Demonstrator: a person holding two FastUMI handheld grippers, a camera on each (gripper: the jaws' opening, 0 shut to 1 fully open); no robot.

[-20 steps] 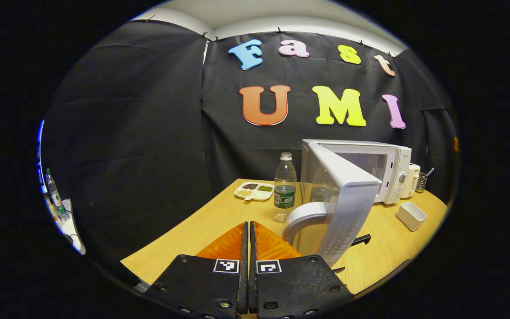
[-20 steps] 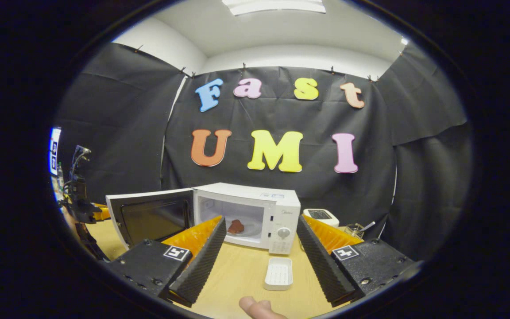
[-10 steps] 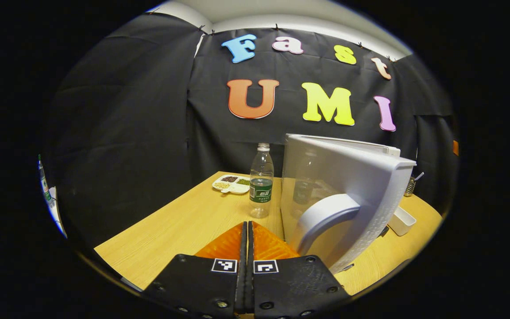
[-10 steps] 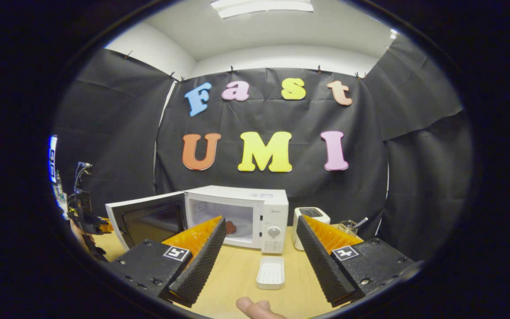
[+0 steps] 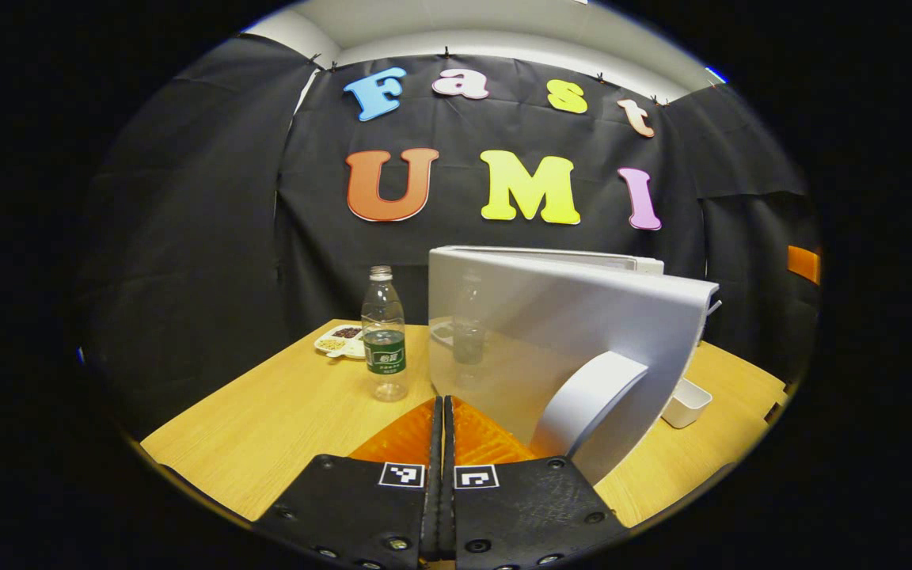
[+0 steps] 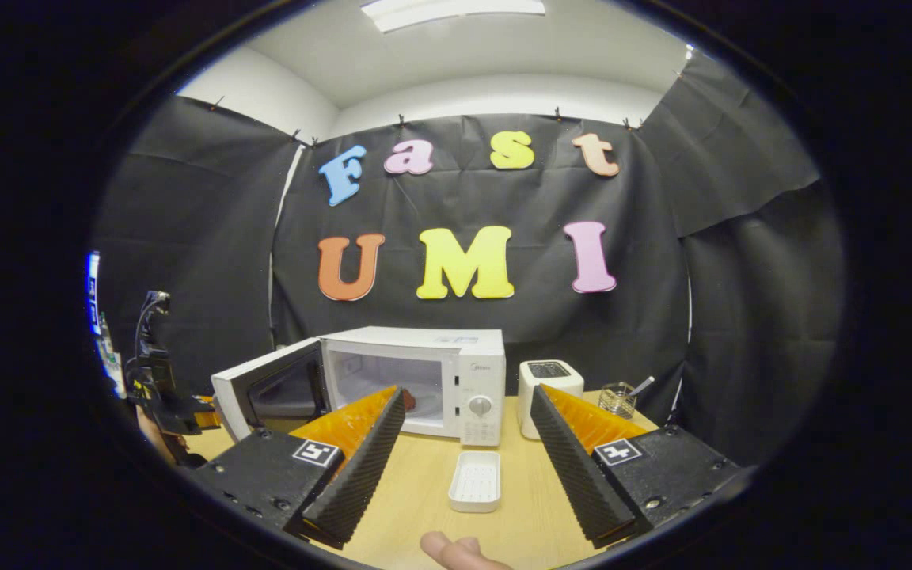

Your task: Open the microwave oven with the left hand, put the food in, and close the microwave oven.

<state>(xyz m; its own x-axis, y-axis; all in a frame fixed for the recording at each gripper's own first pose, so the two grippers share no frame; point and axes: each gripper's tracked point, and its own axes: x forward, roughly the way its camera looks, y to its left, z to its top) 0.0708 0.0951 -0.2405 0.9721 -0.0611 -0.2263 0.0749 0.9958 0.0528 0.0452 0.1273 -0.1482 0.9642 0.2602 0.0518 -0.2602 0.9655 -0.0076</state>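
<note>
Standing half-open on the worktop (image 6: 424, 491), the microwave door (image 6: 270, 386) is flanked by tongs.
Left tongs (image 5: 442, 412) are clenched empty beside the handle (image 5: 587, 404); right tongs (image 6: 464, 412) are spread wide.

Light: came from a ceiling panel (image 6: 452, 12), bright and even.
Glare: the microwave door (image 5: 551, 317) reflected the bottle (image 5: 384, 336).
Distortion: strong fisheye bending at edges.
Focus: sharp throughout.

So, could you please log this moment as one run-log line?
phase: closing door | left gripper: shut, against microwave door | right gripper: open, idle | door: part open | food: inside microwave
</note>
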